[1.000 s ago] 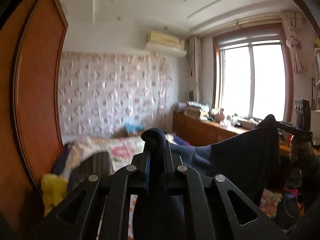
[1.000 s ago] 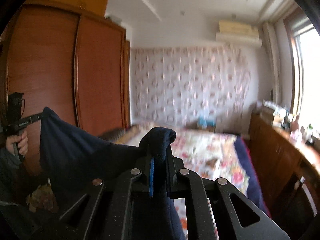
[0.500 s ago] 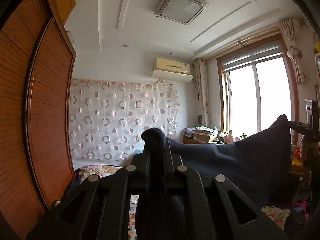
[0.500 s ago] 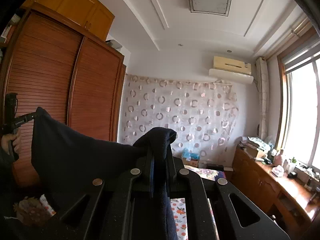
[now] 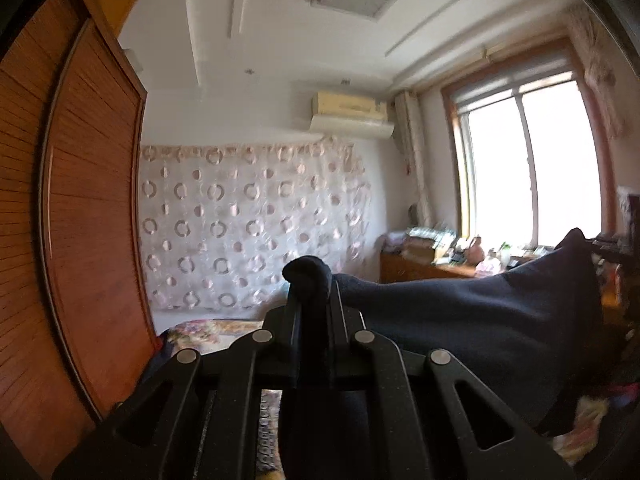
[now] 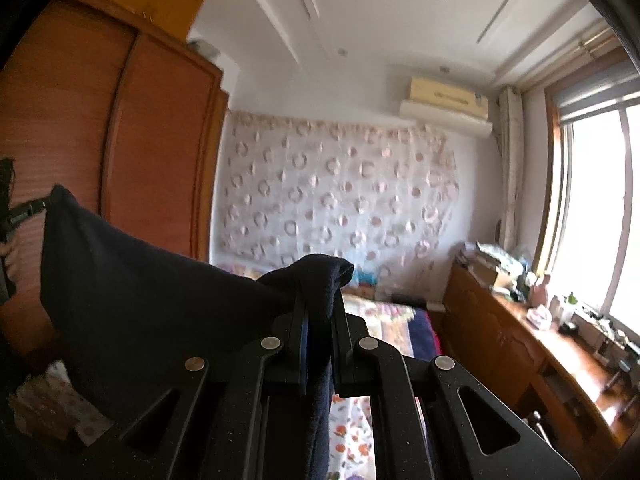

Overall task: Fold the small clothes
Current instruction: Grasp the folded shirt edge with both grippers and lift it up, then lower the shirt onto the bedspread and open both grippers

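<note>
A dark navy garment (image 5: 480,320) hangs stretched in the air between my two grippers, above the bed. My left gripper (image 5: 312,300) is shut on one corner, which bunches over its fingertips. My right gripper (image 6: 320,300) is shut on the other corner in the same way. In the left wrist view the cloth runs off to the right, up to the right gripper (image 5: 600,242) at the frame's edge. Seen from the right wrist, the navy garment (image 6: 140,292) spreads left to the left gripper (image 6: 32,208), held by a hand (image 6: 8,256).
A bed with a floral cover (image 6: 380,320) lies below. A tall wooden wardrobe (image 5: 80,220) stands on the left. A wooden desk with clutter (image 6: 540,320) runs under the bright window (image 5: 532,168). A circle-patterned curtain (image 5: 248,220) covers the far wall.
Both grippers have risen and tilted upward with the garment; more ceiling and less bed is in view. The garment stays stretched between them, both grips unchanged.
</note>
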`<state>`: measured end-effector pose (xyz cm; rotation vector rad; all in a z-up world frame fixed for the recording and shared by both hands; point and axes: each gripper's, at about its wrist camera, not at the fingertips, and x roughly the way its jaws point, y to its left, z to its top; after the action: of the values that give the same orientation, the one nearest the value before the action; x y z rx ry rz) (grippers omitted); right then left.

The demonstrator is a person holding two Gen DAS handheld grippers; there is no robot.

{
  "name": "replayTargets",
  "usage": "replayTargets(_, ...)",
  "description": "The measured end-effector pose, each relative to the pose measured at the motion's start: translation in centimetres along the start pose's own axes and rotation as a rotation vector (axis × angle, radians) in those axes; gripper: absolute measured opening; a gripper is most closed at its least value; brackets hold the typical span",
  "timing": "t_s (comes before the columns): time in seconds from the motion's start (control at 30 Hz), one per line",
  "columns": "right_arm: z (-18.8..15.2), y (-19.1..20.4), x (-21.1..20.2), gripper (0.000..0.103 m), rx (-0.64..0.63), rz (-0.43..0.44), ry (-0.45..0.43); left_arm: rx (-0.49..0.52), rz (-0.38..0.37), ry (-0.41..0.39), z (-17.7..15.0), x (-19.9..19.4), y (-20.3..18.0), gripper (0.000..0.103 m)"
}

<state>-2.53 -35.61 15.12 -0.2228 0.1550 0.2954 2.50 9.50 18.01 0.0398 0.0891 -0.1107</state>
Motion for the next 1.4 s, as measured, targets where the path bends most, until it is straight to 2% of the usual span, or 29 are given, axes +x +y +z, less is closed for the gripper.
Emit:
replayTargets(0.07, -0.7, 0.0, 3.1, 0.008, -0.010, -0.014, 0.059, -0.021, 0.007, 0.070, -1.4, 3.7, 0.8, 0.011)
replayTargets(0.27, -2.2, 0.6, 11.7, 0.008, -0.035, -0.049, 0.194, -0.023, 0.017, 0.211, -5.9, 13.1, 1.8, 0.011)
replayTargets(0.47, -1.0, 1.0, 19.1, 0.008, -0.053, -0.075, 0.320, 0.022, 0.068, 0.340, -9.2, 20.7, 1.3, 0.011)
replayTargets(0.73, 1.0, -0.4, 26.0, 0.008, -0.008, -0.064, 0.405, 0.026, 0.081, 0.423, -12.3, 26.1, 0.9, 0.011)
replayTargets(0.97, -1.2, -1.6, 28.5, 0.008, 0.020, -0.046, 0.487, 0.056, 0.082, 0.490, -14.1, 29.3, 0.6, 0.012)
replayTargets(1.07, -1.2, -2.2, 28.9, 0.008, 0.064, -0.037, 0.515, 0.049, 0.073, 0.529, -14.7, 30.1, 0.6, 0.018)
replayTargets(1.13, -1.0, -2.3, 28.9, 0.020, 0.077, -0.053, 0.530, 0.048, 0.064, 0.550, -15.1, 30.0, 0.6, 0.031)
replayTargets(1.17, -0.8, -2.4, 28.7, 0.030, 0.077, -0.075, 0.530, 0.045, 0.060, 0.550, -15.2, 30.1, 0.7, 0.035)
replayTargets(1.2, -0.6, -2.5, 28.3, 0.037, 0.087, -0.078, 0.525, 0.041, 0.054, 0.548, -15.3, 29.7, 0.6, 0.046)
replayTargets(1.27, 0.0, -2.8, 26.8, 0.042, 0.114, -0.062, 0.518, 0.027, 0.033, 0.545, -15.5, 28.4, 0.4, 0.054)
replayTargets(1.33, 0.2, -3.0, 24.9, 0.043, 0.129, -0.070, 0.513, 0.016, 0.007, 0.547, -15.6, 27.1, 0.1, 0.072)
replayTargets(1.4, 0.1, -3.2, 22.6, 0.044, 0.157, -0.046, 0.506, 0.010, -0.013, 0.541, -15.9, 25.6, -0.3, 0.079)
